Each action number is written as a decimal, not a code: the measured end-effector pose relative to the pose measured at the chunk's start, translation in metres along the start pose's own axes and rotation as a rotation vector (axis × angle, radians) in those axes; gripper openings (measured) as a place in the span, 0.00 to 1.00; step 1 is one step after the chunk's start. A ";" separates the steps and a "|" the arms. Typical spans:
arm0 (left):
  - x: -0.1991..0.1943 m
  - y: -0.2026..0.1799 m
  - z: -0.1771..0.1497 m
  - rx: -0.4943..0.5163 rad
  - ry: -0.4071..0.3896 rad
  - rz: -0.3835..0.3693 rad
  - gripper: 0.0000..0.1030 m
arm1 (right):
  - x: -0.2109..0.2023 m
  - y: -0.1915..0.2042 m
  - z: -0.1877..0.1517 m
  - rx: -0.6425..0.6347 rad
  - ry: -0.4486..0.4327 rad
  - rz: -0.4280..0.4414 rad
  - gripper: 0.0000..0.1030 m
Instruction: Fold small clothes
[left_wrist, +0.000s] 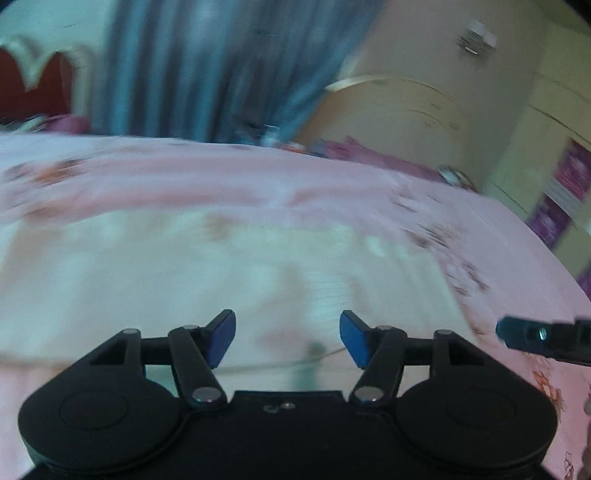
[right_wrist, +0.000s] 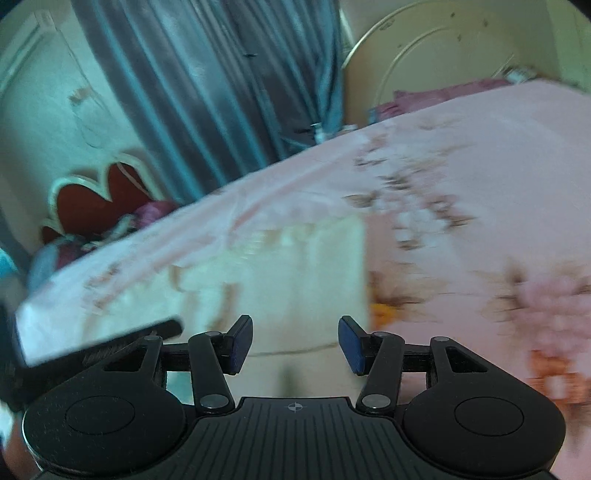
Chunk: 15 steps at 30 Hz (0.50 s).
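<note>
Across lower centre of left wrist view: left gripper (left_wrist: 287, 338) parted, nothing between blue pads, above cream garment (left_wrist: 184, 266) lying flat on pink floral bedspread (left_wrist: 498, 236).

Right wrist view, lower centre: right gripper (right_wrist: 295, 343) likewise parted and empty over cream garment (right_wrist: 280, 280). Apparently folded once into a rectangle; further folds probably remaining.

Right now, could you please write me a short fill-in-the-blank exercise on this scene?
1. The cream garment lies on a ___ floral bedsheet.
2. Both the left gripper and the right gripper stand ___, holding nothing.
3. The curtain behind the bed is ___.

Missing words: pink; open; blue
</note>
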<state>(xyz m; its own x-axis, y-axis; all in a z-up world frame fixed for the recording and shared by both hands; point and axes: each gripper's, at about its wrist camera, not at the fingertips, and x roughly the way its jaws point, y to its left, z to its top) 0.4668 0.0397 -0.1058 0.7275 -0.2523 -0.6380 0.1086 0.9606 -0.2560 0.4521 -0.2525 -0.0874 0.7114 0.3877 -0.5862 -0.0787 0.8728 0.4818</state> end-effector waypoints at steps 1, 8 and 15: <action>-0.010 0.014 -0.003 -0.029 0.003 0.019 0.55 | 0.007 0.004 0.001 0.000 0.008 0.015 0.50; -0.051 0.102 -0.022 -0.173 0.045 0.170 0.47 | 0.076 0.032 0.001 0.008 0.112 0.081 0.50; -0.026 0.121 -0.013 -0.185 0.043 0.183 0.44 | 0.109 0.051 0.002 -0.023 0.160 0.072 0.46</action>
<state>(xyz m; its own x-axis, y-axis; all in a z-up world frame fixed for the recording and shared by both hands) 0.4527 0.1611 -0.1295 0.6940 -0.0847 -0.7150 -0.1507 0.9540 -0.2593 0.5271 -0.1664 -0.1252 0.5834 0.4903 -0.6475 -0.1426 0.8466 0.5127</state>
